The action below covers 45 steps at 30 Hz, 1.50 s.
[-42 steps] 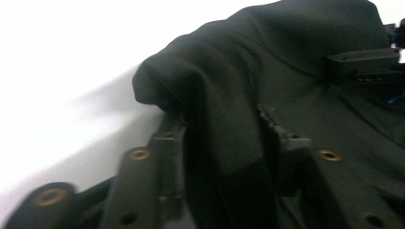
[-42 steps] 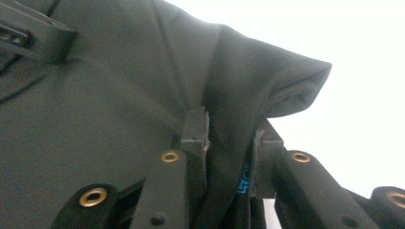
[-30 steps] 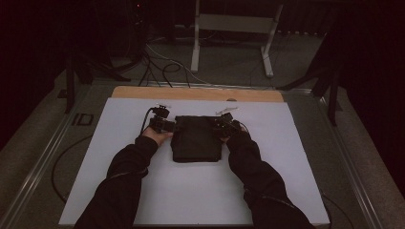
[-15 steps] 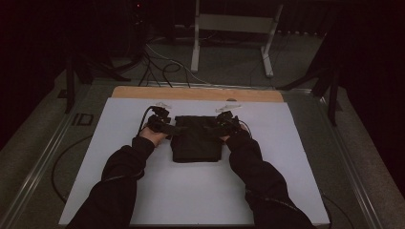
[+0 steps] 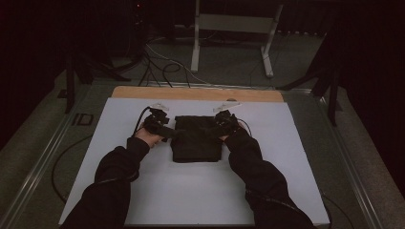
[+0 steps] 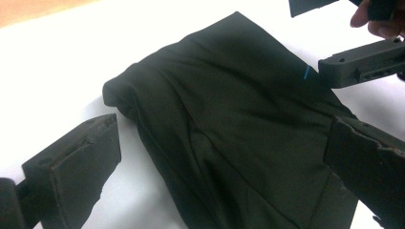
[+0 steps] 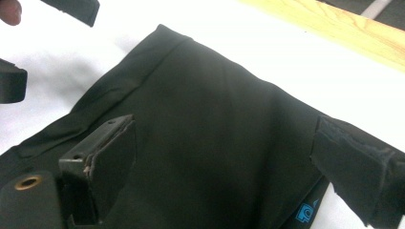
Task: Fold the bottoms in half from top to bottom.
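A folded black garment point(image 5: 197, 139) lies flat on the white table top point(image 5: 286, 181), a little beyond its middle. My left gripper point(image 5: 165, 130) sits at the garment's far left corner and my right gripper point(image 5: 223, 122) at its far right corner. In the left gripper view the left gripper point(image 6: 222, 171) is open, its jaws wide apart astride the dark cloth point(image 6: 229, 109). The right gripper point(image 7: 229, 167) is likewise open over the cloth point(image 7: 215, 109), close to a small blue logo point(image 7: 305, 211) at the hem. Neither pair of jaws has closed on the fabric.
A wooden strip point(image 5: 196, 94) runs along the table's far edge. Beyond it stand a metal frame point(image 5: 234, 24) and loose cables point(image 5: 162, 67) on the floor. White surface lies on both sides of the garment and toward the person.
Almost nothing: both hands stay at the garment's far corners, with only a slight shift of the right gripper. The garment lies as before.
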Motion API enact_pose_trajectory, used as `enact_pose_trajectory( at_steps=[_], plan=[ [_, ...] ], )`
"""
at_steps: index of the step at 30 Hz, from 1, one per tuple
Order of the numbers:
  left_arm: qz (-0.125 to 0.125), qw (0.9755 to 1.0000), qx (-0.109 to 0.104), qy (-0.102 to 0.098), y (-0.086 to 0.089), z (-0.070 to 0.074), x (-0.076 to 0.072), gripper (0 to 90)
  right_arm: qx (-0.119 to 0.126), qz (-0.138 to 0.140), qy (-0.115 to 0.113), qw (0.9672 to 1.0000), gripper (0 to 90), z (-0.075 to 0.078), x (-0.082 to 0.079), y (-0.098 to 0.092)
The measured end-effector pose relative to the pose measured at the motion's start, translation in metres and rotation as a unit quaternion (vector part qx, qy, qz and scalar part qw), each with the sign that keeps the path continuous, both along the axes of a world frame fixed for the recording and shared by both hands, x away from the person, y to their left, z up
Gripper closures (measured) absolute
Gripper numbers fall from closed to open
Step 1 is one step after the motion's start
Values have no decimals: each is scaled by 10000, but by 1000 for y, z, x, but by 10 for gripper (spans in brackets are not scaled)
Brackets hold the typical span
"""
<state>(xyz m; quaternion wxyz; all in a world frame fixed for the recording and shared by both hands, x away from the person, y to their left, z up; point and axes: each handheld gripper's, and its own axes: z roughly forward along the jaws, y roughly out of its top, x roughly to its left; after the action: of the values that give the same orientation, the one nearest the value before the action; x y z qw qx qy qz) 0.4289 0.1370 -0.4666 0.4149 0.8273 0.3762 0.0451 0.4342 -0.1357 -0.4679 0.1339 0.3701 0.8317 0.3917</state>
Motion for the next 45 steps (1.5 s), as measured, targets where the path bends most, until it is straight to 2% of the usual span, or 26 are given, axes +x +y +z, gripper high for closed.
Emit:
enact_pose_trajectory(
  at_steps=[4, 7, 10, 14, 18, 22, 34, 36, 40, 45],
  plan=[
    [-94, 9999, -70, -48, 3, 3, -4, 0, -16, 17, 5, 10000, 90, 2, -2, -1],
    [-194, 9997, 12, -149, 6, 5, -13, 0, 11, 49, 9, 10000, 90, 5, -6, -3],
    [-246, 9996, -56, -131, 8, 6, -20, 0, 3, 107, -34, 9999, 90, 7, -11, -5],
    [-362, 9992, -22, -145, 10, 8, -29, 0, 9, 147, -45, 9999, 91, 7, -18, -7],
    [-424, 9989, -73, -170, 13, 9, -39, 0, 95, 217, -75, 9997, 91, 6, -27, -11],
    [-476, 9986, -72, -204, 14, 9, -46, 0, 53, 277, -119, 9995, 91, 4, -34, -13],
    [-658, 9972, -186, -299, 17, 5, -71, 0, 48, 569, -225, 9981, 91, 1, -58, -20],
    [-716, 9965, -181, -384, 19, 4, -81, 0, 57, 643, -266, 9976, 91, 1, -65, -23],
    [-796, 9960, -188, -365, 22, 1, -91, 0, 41, 714, -285, 9970, 90, 0, -73, -27],
    [-759, 9961, -243, -381, 27, -3, -101, 0, 61, 810, -308, 9962, 91, -3, -85, -30]
  ],
)
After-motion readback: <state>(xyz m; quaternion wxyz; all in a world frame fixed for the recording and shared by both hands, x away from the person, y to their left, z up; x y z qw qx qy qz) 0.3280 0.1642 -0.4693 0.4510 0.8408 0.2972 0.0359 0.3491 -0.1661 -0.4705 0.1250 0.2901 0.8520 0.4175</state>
